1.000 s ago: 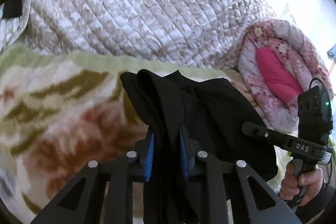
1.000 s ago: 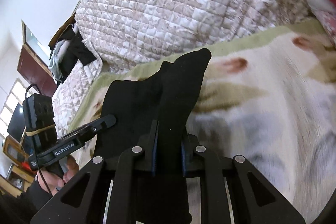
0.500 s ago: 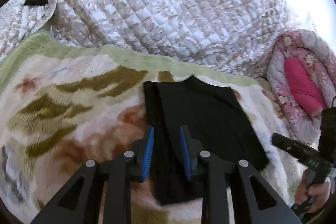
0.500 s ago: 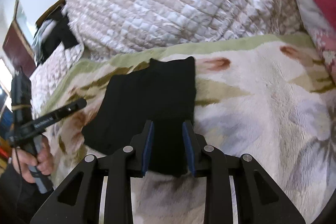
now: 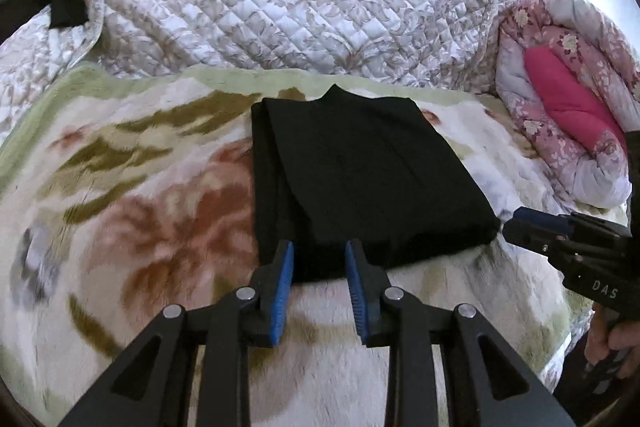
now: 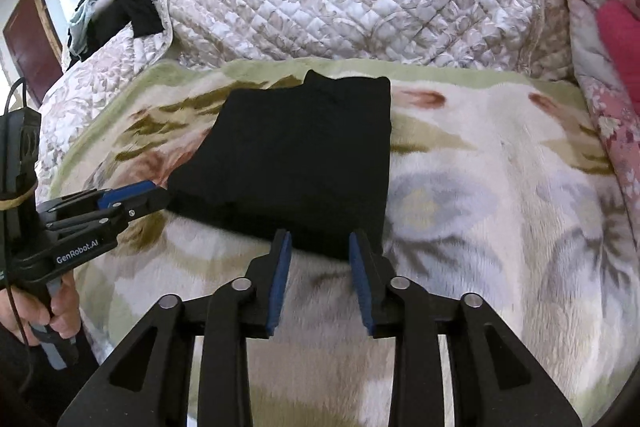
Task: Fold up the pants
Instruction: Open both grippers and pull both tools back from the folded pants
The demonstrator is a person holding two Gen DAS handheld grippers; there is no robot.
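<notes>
The black pants [image 5: 360,179] lie folded flat on the floral blanket [image 5: 140,227], both left tongs [image 5: 319,259] and right tongs [image 6: 318,247] gaping and empty at their near edge; soft, limp, light, likely best pinched at corners.

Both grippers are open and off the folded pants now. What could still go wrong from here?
1. The left gripper and right gripper hang open right at the near edge of the black pants; a careless pull-back might snag that edge and undo the fold.
2. On the pants' left side a lower layer sticks out past the top layer, so the stack looks uneven and may slide apart.
3. The floral blanket is plush and soft, so any nudge could shift the bundle.
</notes>
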